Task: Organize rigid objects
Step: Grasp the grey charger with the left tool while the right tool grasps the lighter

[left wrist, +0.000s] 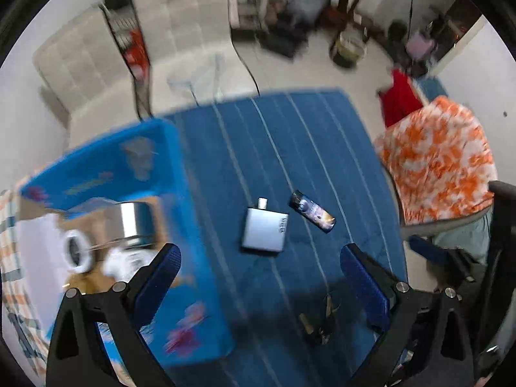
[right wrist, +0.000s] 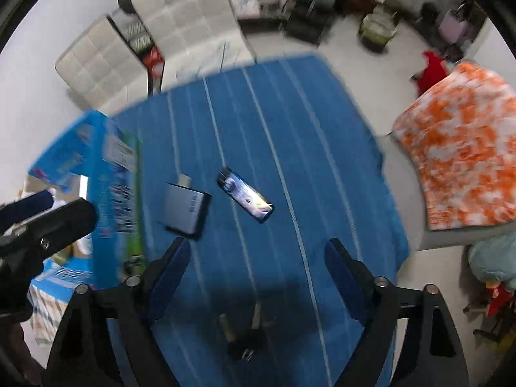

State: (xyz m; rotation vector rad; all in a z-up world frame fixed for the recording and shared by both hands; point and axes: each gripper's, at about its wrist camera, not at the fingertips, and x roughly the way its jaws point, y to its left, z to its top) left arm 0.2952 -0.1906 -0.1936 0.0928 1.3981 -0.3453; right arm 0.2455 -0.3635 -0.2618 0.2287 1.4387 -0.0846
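Observation:
A flat grey rectangular device with a small plug point(left wrist: 264, 229) point(right wrist: 185, 208) lies on the blue striped cloth. A dark lighter with a printed picture point(left wrist: 311, 211) point(right wrist: 245, 195) lies just to its right. A small dark bunch of keys point(left wrist: 317, 322) point(right wrist: 242, 335) lies nearer, between the fingers of each gripper. My left gripper point(left wrist: 259, 266) is open and empty above the cloth. My right gripper point(right wrist: 258, 259) is open and empty too. An open blue cardboard box point(left wrist: 180, 167) point(right wrist: 106, 174) at the left holds a metal tin point(left wrist: 135, 219) and white items.
The blue striped cloth point(left wrist: 290, 135) covers the table. An orange and white patterned cloth point(left wrist: 435, 161) point(right wrist: 464, 148) lies at the right. White chairs point(left wrist: 180, 22) stand beyond the far edge. The left gripper's body point(right wrist: 42, 225) shows at the left of the right wrist view.

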